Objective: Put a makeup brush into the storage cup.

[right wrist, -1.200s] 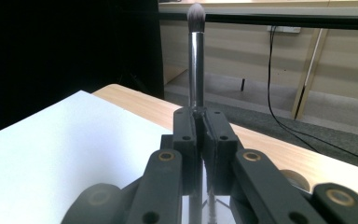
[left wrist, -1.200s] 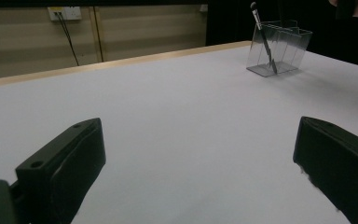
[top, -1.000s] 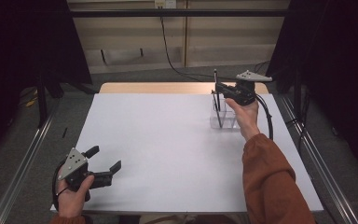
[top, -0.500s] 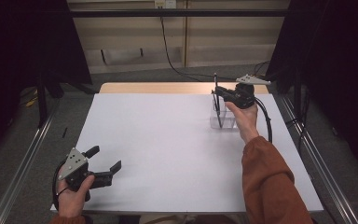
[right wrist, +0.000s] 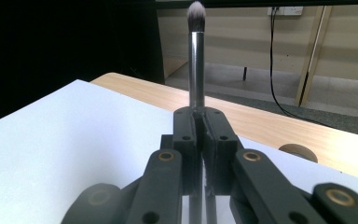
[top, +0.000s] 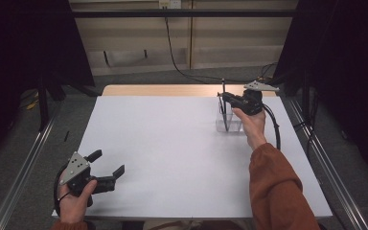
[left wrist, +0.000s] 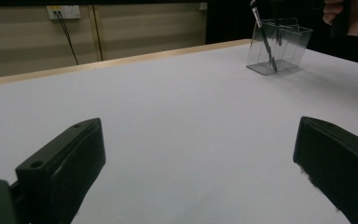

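- White tabletop (top: 172, 153) runs out to a wooden far edge, with dark curtains at both sides and a pale wall behind.
- Toward the far right of the table stands a clear holder (left wrist: 279, 45) with several compartments; a makeup brush (right wrist: 196, 60) stands in it, handle down and bristles up, leaning slightly.
- The right gripper (top: 226, 97) has its jaws clamped tight on the brush's metal stem, just below the bristles, as the right gripper view makes plain.
- The step in hand looks to be either setting the brush into the holder or drawing it out; which one I cannot tell.
- If placing, the next move calls for parting the jaws and backing off level, without tipping the holder; if lifting, a straight pull upward.
- The right forearm reaches forward, wrist level, gripper pointing left across the holder.
- The left gripper (top: 109, 167) rests low at the near left corner, jaws wide apart and empty.
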A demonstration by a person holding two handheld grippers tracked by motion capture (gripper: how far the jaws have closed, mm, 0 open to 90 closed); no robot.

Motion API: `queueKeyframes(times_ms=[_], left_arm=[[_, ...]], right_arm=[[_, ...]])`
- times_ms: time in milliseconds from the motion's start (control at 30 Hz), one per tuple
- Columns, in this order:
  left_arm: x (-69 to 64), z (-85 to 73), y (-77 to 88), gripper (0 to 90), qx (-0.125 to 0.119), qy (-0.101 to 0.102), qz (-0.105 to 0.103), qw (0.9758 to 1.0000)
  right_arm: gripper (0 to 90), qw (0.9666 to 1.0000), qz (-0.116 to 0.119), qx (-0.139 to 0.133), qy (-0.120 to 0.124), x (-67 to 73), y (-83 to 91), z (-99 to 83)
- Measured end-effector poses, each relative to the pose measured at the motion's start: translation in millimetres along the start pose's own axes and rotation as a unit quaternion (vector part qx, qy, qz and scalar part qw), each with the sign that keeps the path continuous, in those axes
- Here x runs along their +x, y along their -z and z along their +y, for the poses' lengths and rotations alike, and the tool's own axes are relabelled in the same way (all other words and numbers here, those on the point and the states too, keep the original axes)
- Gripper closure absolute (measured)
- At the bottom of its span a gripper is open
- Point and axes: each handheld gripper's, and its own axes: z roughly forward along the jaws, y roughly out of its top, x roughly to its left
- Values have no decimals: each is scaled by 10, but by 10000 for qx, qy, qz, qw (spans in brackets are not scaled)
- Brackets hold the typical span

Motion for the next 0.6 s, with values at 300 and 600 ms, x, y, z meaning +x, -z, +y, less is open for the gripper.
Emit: queueKeyframes(times_ms=[300,600], left_arm=[[1,-2,-4,22,11,-16,-14,10000],[1,-1,-8,22,17,-18,-9,10000]], right_arm=[[845,10000,-4,21,19,3,-14,-49],[843,10000,-36,63,-15,-11,-12,-94]])
